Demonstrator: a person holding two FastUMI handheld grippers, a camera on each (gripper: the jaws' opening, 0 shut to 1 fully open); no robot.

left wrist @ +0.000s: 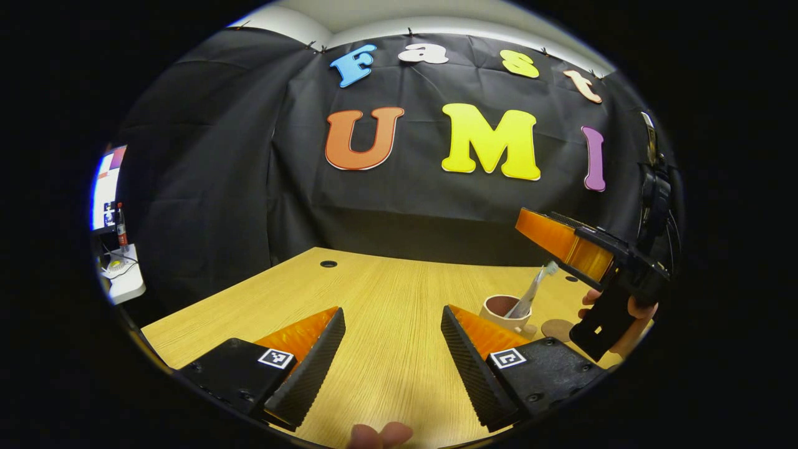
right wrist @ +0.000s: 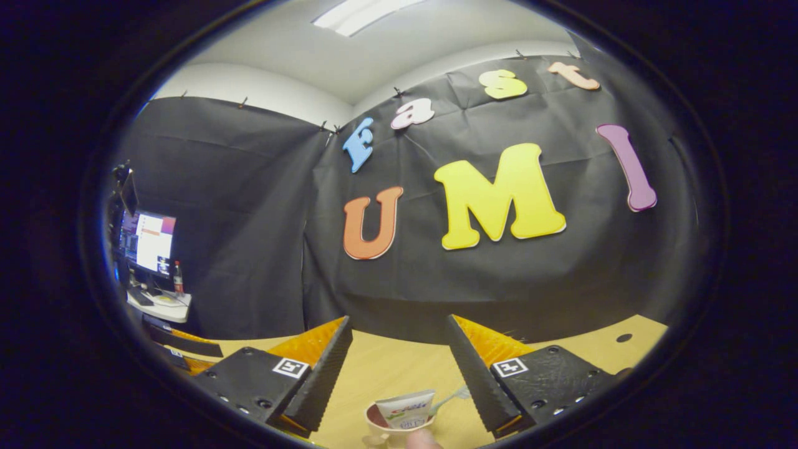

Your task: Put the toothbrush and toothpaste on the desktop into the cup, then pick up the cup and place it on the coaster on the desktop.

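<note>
A cream cup (left wrist: 499, 312) stands on the wooden desk (left wrist: 386, 368) at the right, with a toothbrush (left wrist: 532, 290) leaning out of it. Right behind the cup lies a round brown coaster (left wrist: 557, 328). My left gripper (left wrist: 391, 312) is open over bare desk, left of the cup, with nothing between its fingers. The right gripper (left wrist: 576, 249) hangs above the cup, held by a hand (left wrist: 626, 324). In the right gripper view, the right gripper (right wrist: 399, 321) is open above the cup (right wrist: 376, 428). A toothpaste tube (right wrist: 408, 408) and the toothbrush (right wrist: 450, 396) stand in that cup.
The desk has a round cable hole (left wrist: 328, 264) at the back left and another (right wrist: 623, 337) to the right. A lit monitor (right wrist: 149, 240) and a white side table (left wrist: 124, 280) with a bottle stand off to the left. Fingertips (left wrist: 380, 434) show at the lower edge.
</note>
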